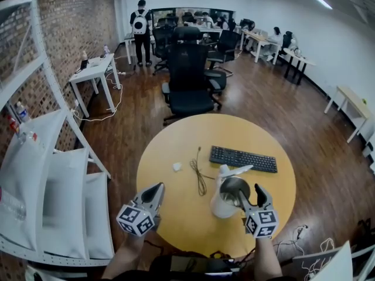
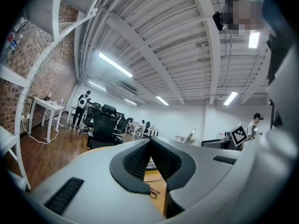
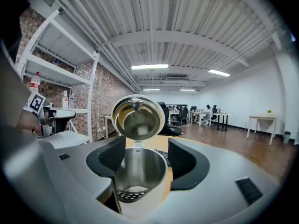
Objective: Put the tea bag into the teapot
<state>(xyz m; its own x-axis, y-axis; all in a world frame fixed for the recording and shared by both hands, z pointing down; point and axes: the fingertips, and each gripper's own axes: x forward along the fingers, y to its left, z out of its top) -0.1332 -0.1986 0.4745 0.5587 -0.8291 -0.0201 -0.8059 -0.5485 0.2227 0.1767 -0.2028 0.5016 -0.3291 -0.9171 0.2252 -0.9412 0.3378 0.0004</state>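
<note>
A white teapot (image 1: 223, 202) stands on the round yellow table (image 1: 176, 215), right of centre, with its lid (image 1: 235, 171) tipped up. My right gripper (image 1: 251, 193) is just right of it, open. In the right gripper view the steel-lined teapot (image 3: 140, 171) sits between the spread jaws, and its lid (image 3: 138, 117) stands upright behind; the pads do not press on it. A small white tea bag (image 1: 177, 166) lies on the table, left of the cable. My left gripper (image 1: 156, 188) hovers near the table's front left, shut and empty, its closed jaws plain in the left gripper view (image 2: 150, 146).
A black keyboard (image 1: 243, 158) lies at the far side of the table, and a thin cable (image 1: 200, 171) runs down the middle. A black office chair (image 1: 188, 78) stands behind the table. White shelving (image 1: 53, 180) lines the left wall. People sit at distant desks.
</note>
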